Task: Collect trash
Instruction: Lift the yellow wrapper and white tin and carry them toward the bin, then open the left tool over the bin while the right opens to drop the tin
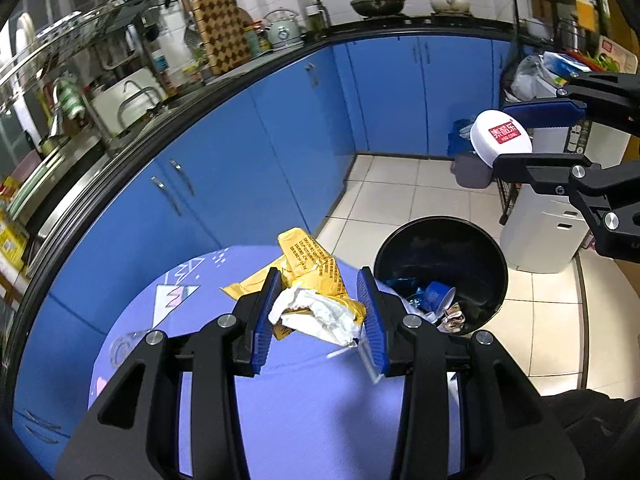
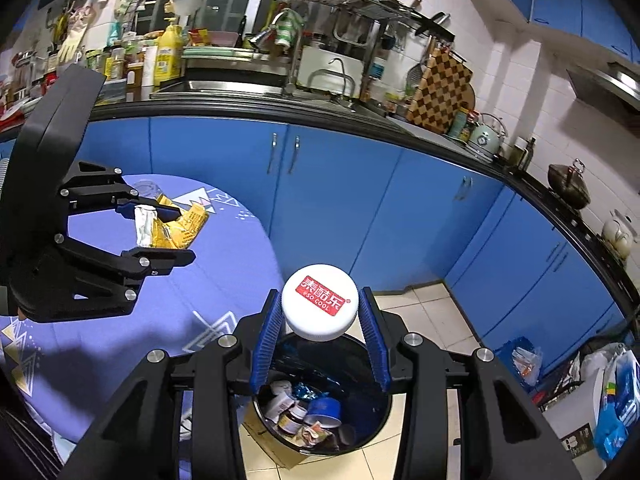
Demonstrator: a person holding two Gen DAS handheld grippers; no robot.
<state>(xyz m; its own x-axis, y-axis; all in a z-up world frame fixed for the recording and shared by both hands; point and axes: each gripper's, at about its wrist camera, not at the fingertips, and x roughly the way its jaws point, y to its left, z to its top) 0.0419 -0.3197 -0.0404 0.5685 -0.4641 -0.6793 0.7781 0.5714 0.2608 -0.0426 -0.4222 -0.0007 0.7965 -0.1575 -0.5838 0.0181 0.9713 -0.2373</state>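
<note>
My left gripper [image 1: 320, 300] is shut on a crumpled yellow and white wrapper [image 1: 316, 304], held above the purple table [image 1: 300, 412] near its edge. The right wrist view shows the same wrapper [image 2: 168, 226] in the left gripper [image 2: 160, 232]. My right gripper [image 2: 320, 320] is shut on a white round container with a red label [image 2: 319, 307], right over the black trash bin [image 2: 324, 400]. In the left wrist view the container [image 1: 500, 138] and right gripper [image 1: 516, 136] hang beyond the bin [image 1: 440, 276]. Several pieces of trash lie in the bin.
Blue cabinets [image 1: 248, 152] with a dark countertop curve around the room. A grey bin [image 1: 472, 170] and a white appliance [image 1: 540, 232] stand on the tiled floor [image 1: 400, 196]. Bags [image 2: 612, 392] lie at the right. A clear glass [image 1: 126, 346] stands on the table.
</note>
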